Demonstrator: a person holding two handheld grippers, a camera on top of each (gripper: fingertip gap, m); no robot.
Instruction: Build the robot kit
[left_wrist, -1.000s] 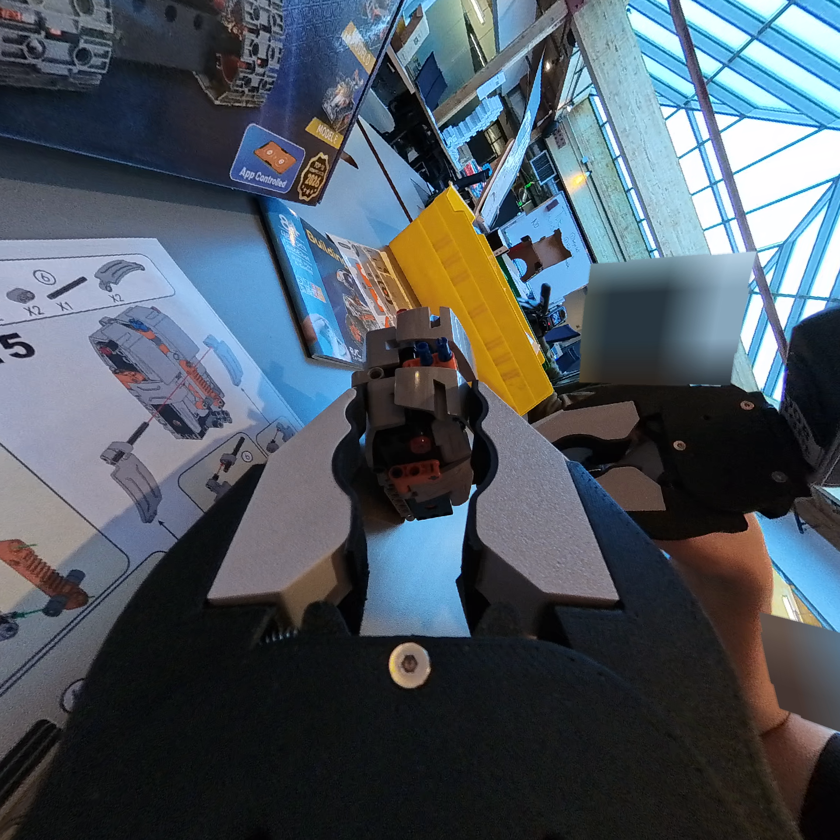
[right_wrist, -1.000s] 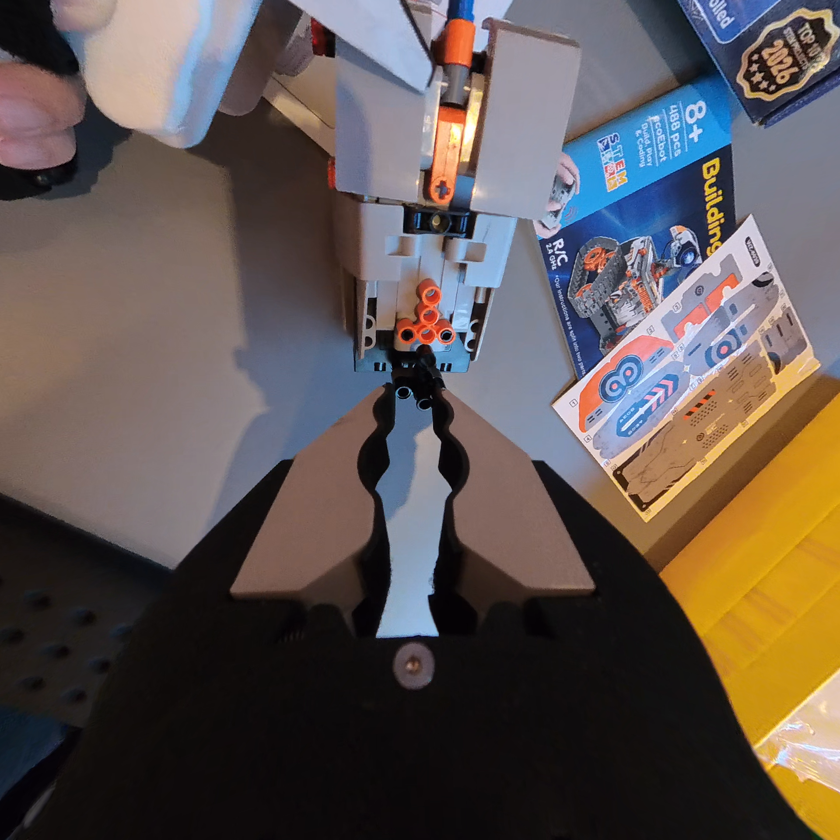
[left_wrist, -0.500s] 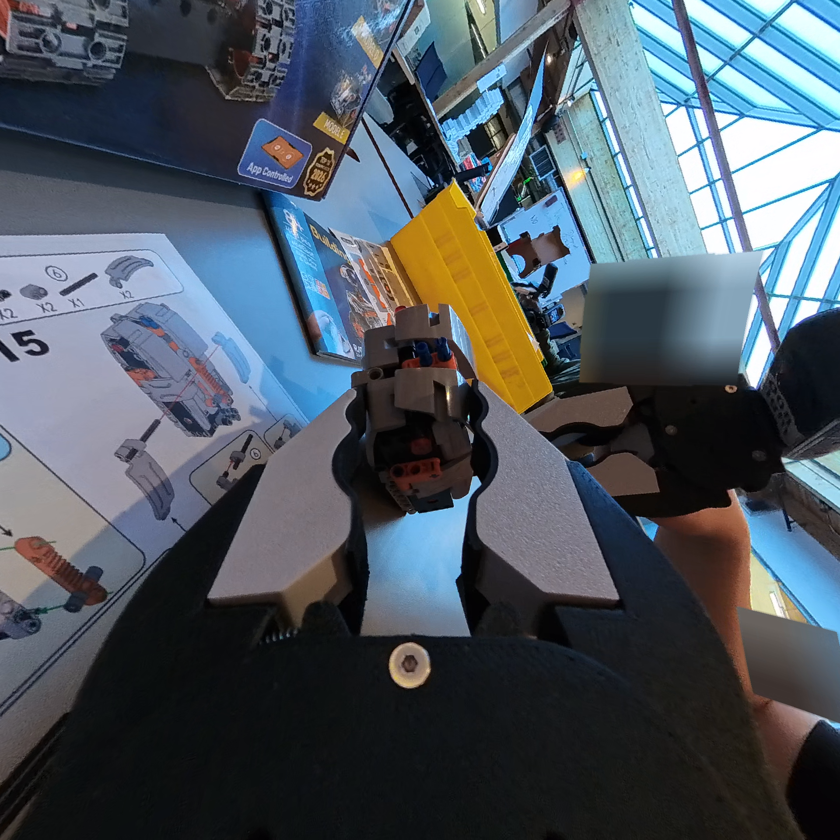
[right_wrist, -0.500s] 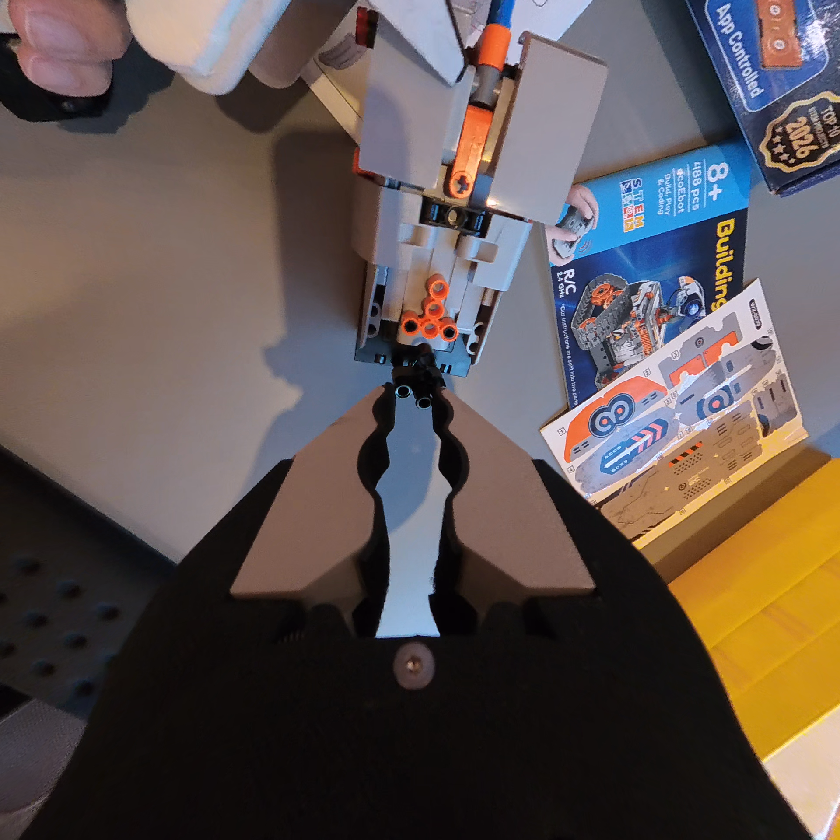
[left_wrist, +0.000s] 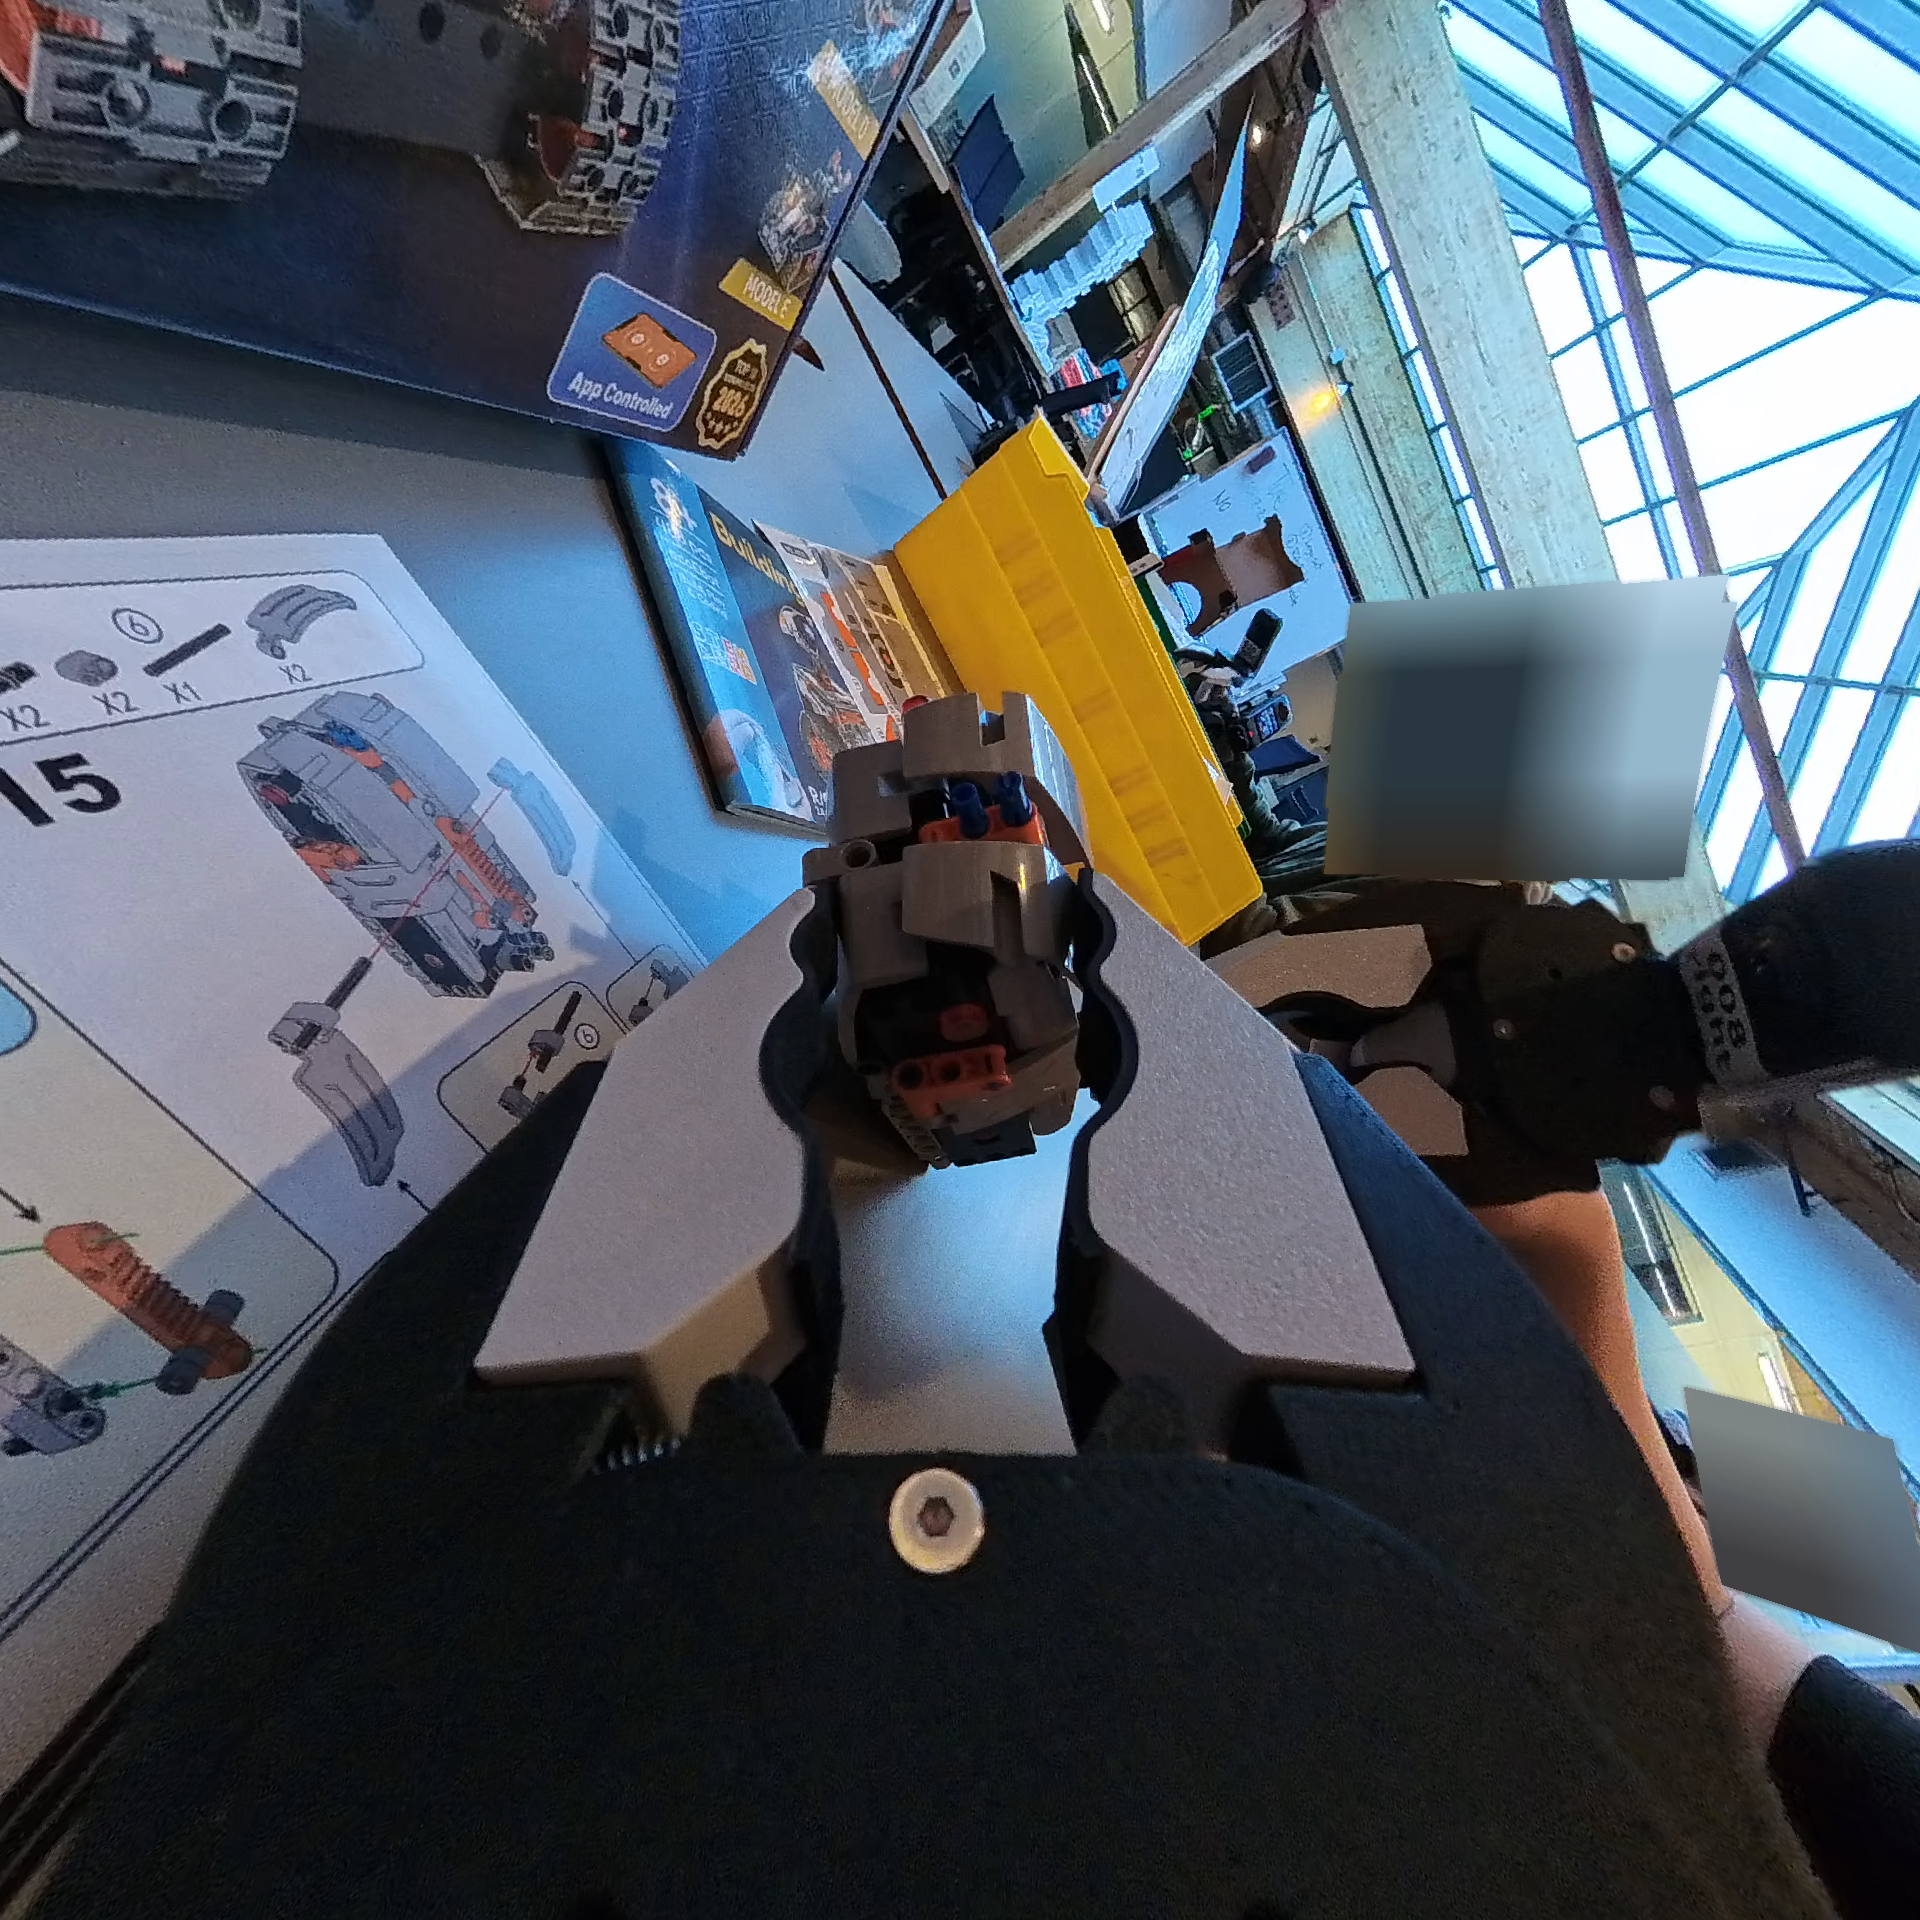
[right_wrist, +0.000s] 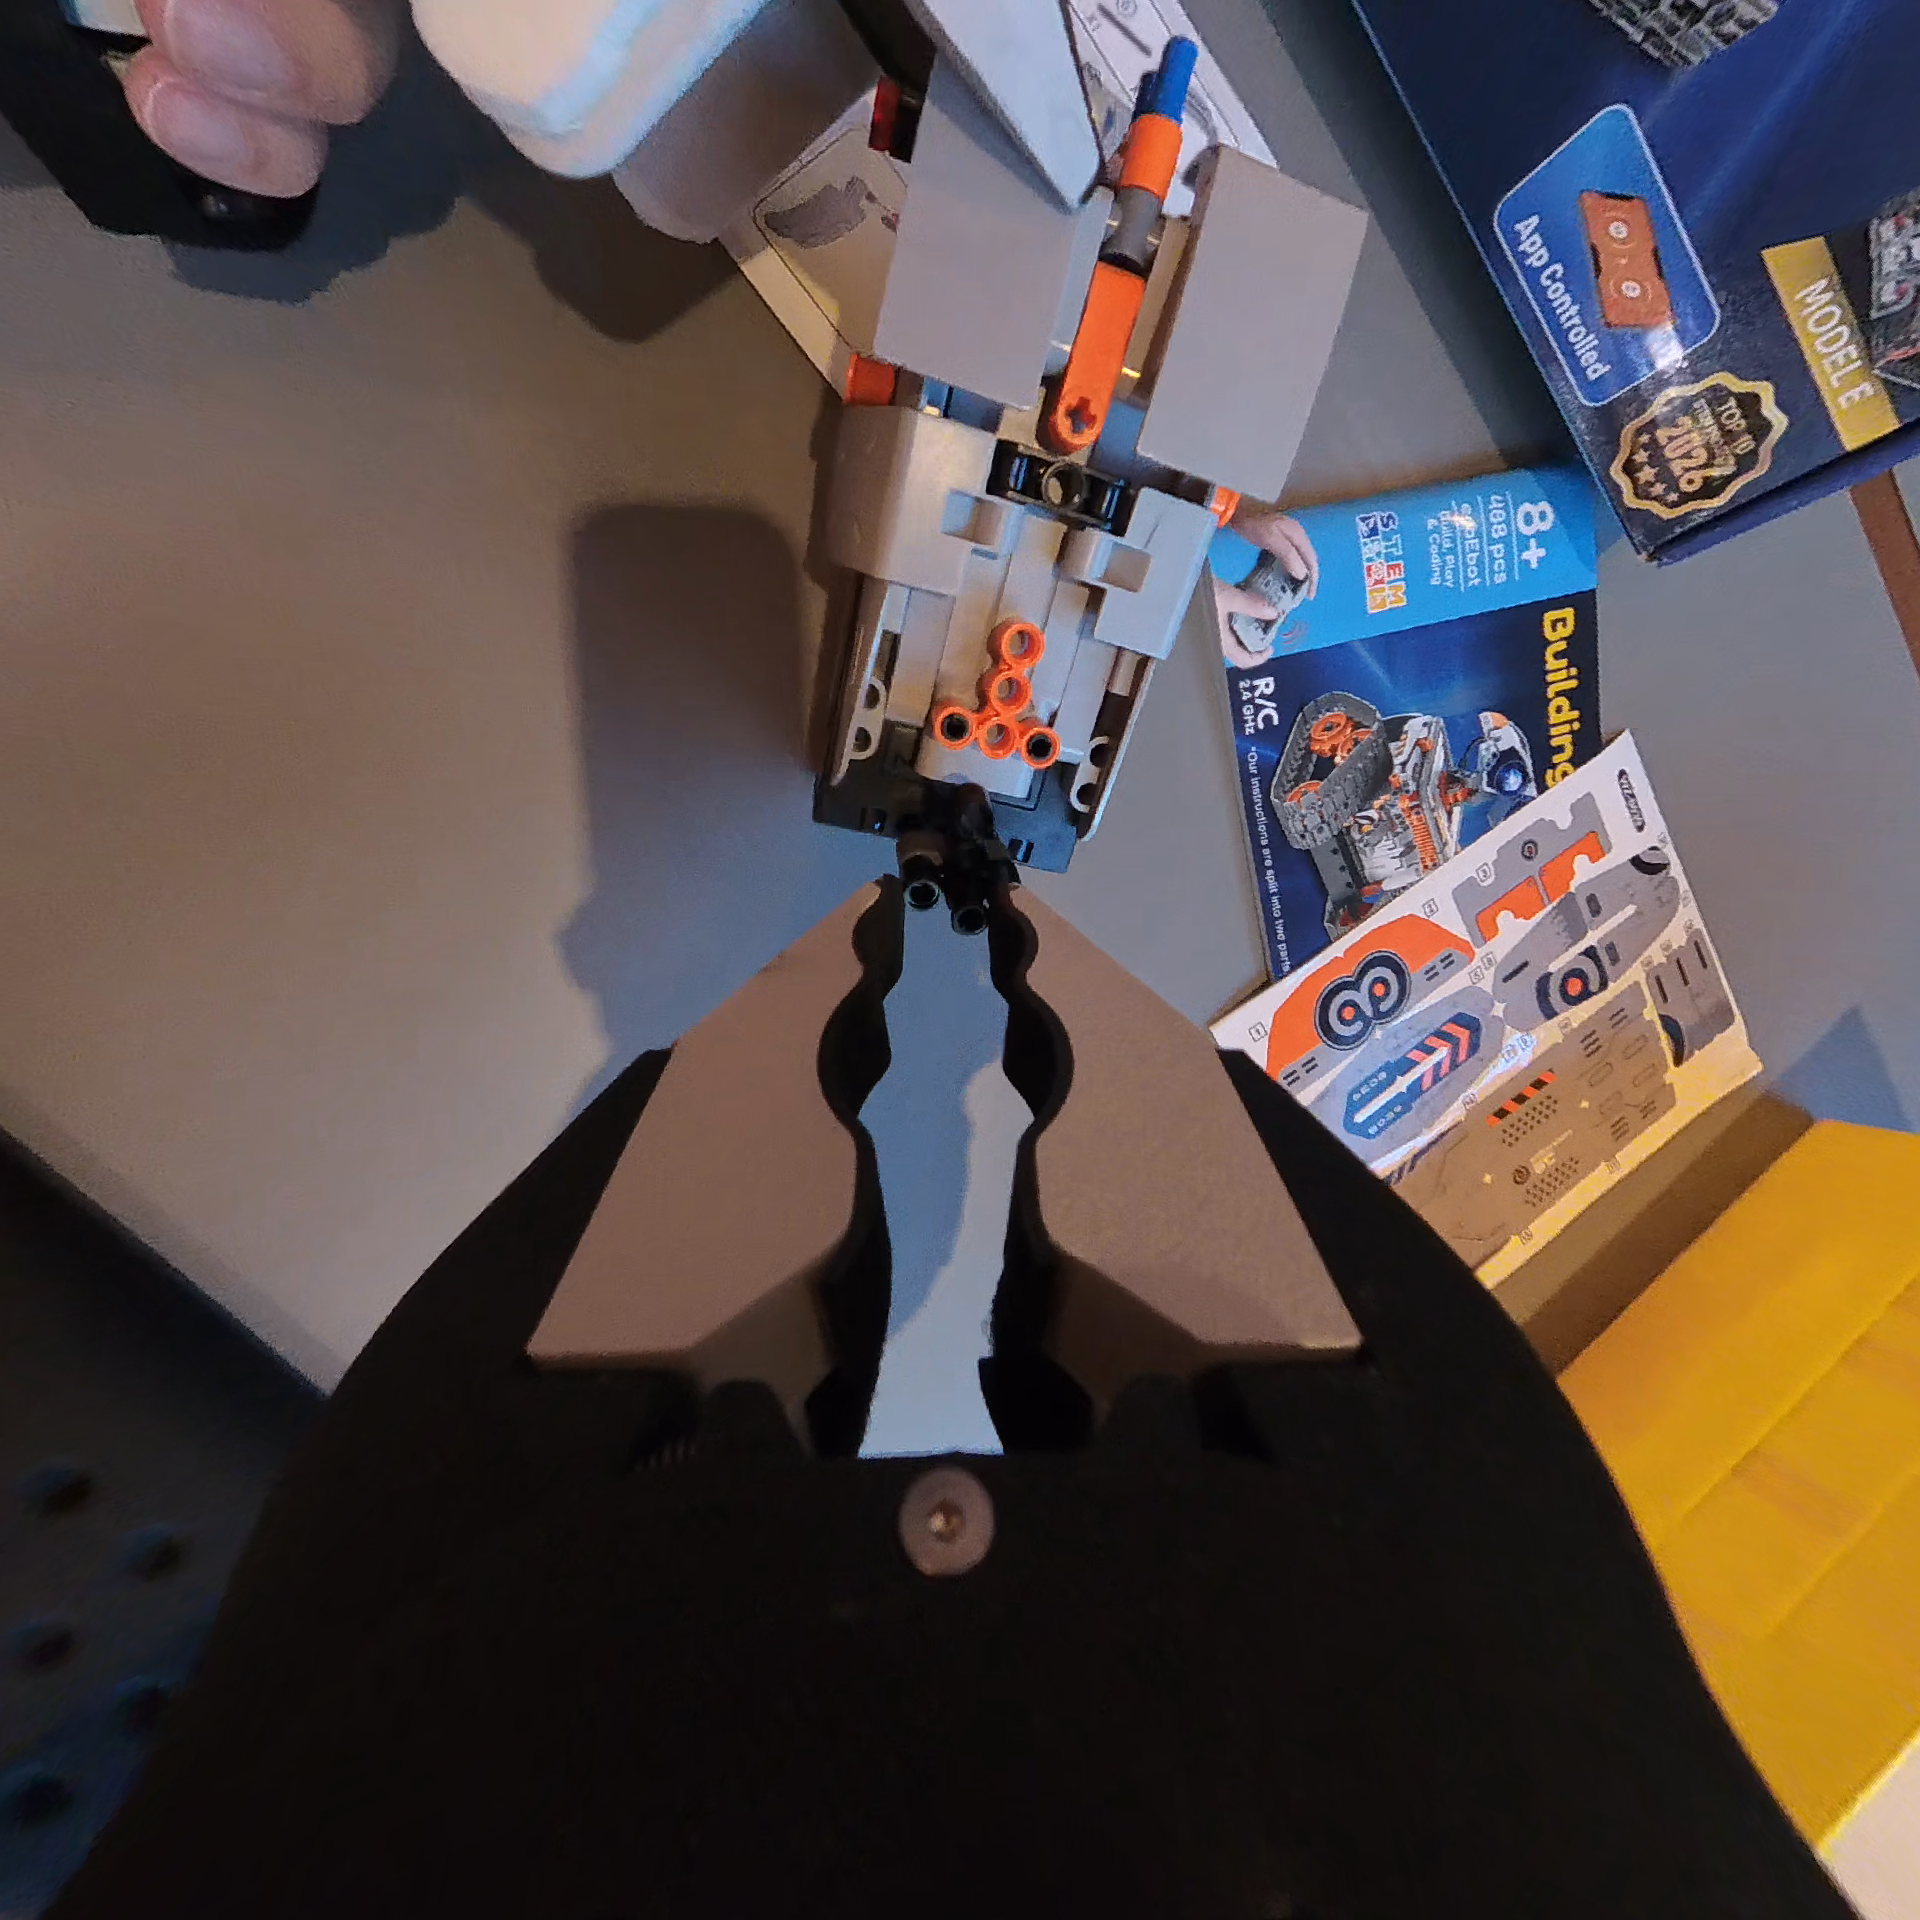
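Note:
My left gripper (left_wrist: 945, 940) is shut on a grey brick model (left_wrist: 940, 997) with orange and blue parts and holds it above the table. In the right wrist view the same model (right_wrist: 997, 582) hangs from the left gripper's pale fingers (right_wrist: 997, 94). My right gripper (right_wrist: 948, 891) is nearly closed, with its tips pinching a small black connector piece (right_wrist: 948, 883) at the near end of the model. The right gripper also shows in the left wrist view (left_wrist: 1382, 997), just right of the model.
An open instruction sheet (left_wrist: 260, 883) lies on the grey table (right_wrist: 364, 623). A blue booklet (right_wrist: 1403, 665), a sticker sheet (right_wrist: 1507, 1049), a dark blue kit box (right_wrist: 1683, 260) and a yellow bin (right_wrist: 1766, 1403) lie to the right. A person's hand (right_wrist: 229, 94) is at the upper left. There is about 11 centimeters between the tips of the two grippers.
Both grippers have drifted together over the table with the model between them. The booklet and box have slid in the right wrist view. Both grips are unchanged.

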